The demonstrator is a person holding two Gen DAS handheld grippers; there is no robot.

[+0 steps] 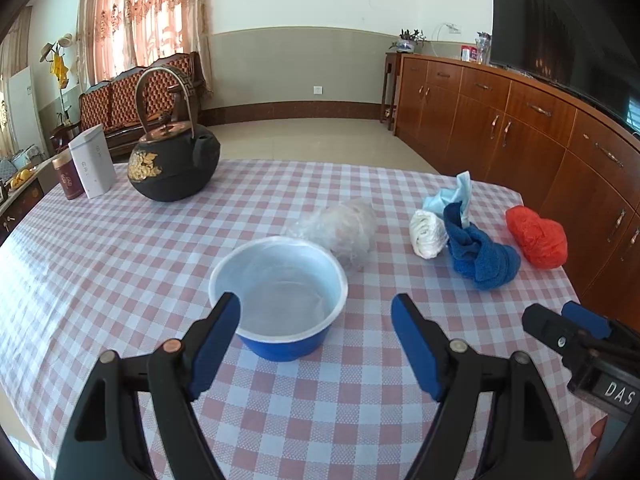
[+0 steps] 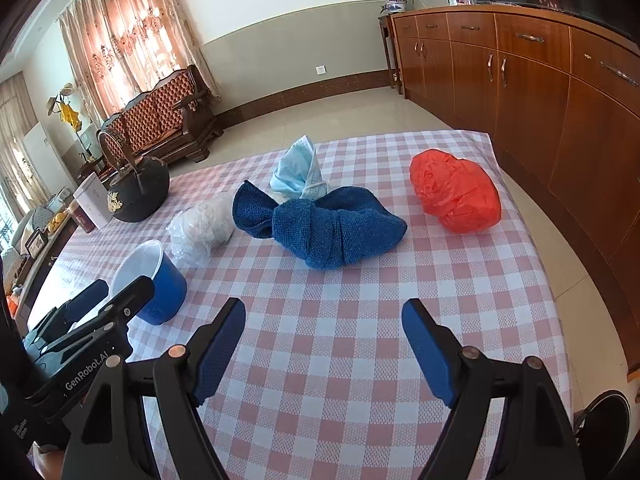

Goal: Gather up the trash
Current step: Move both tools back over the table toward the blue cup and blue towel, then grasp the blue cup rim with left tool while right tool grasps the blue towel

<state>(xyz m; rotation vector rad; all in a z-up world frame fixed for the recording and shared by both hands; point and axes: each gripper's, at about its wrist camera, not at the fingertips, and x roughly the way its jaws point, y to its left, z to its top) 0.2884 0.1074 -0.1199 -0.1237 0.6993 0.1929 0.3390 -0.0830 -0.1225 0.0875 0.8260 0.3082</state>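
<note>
in the left wrist view the left gripper (image 1: 316, 320) hangs above the checked tabletop (image 1: 120, 240) with its fingers (image 1: 218, 340) spread wide apart and nothing between the pads. far beyond the left finger, at the back edge of the tabletop, stand a dark red tin (image 1: 67, 176), a white box (image 1: 91, 160) and a black kettle (image 1: 174, 162) with a tall hooped handle. the blue bucket (image 1: 280, 292), white inside, sits just ahead of the fingers, its near left rim partly hidden behind the left finger's tip. touching the bucket's far side is a crumpled clear plastic bag (image 1: 344, 228). farther to the right of the right finger lie a small white wad (image 1: 427, 234), a pale blue face mask (image 1: 452, 196), a knotted blue towel (image 1: 480, 252) and a bunched red plastic bag (image 1: 538, 236), the wad, mask and towel touching one another and the red bag just apart. the right gripper (image 1: 576, 328) shows at the lower right edge.

in the right wrist view the right gripper (image 2: 324, 320) is likewise held above the cloth, fingers (image 2: 428, 344) wide apart and holding nothing. the left gripper and the bucket (image 2: 160, 284) lie off to the left of the left finger, with the clear bag (image 2: 200, 228) behind the bucket. the towel (image 2: 320, 224) lies straight ahead between the two fingertips but well beyond them, the mask (image 2: 298, 168) rising behind it. the red bag (image 2: 456, 196) lies ahead of the right finger, near the tabletop's right edge.
</note>
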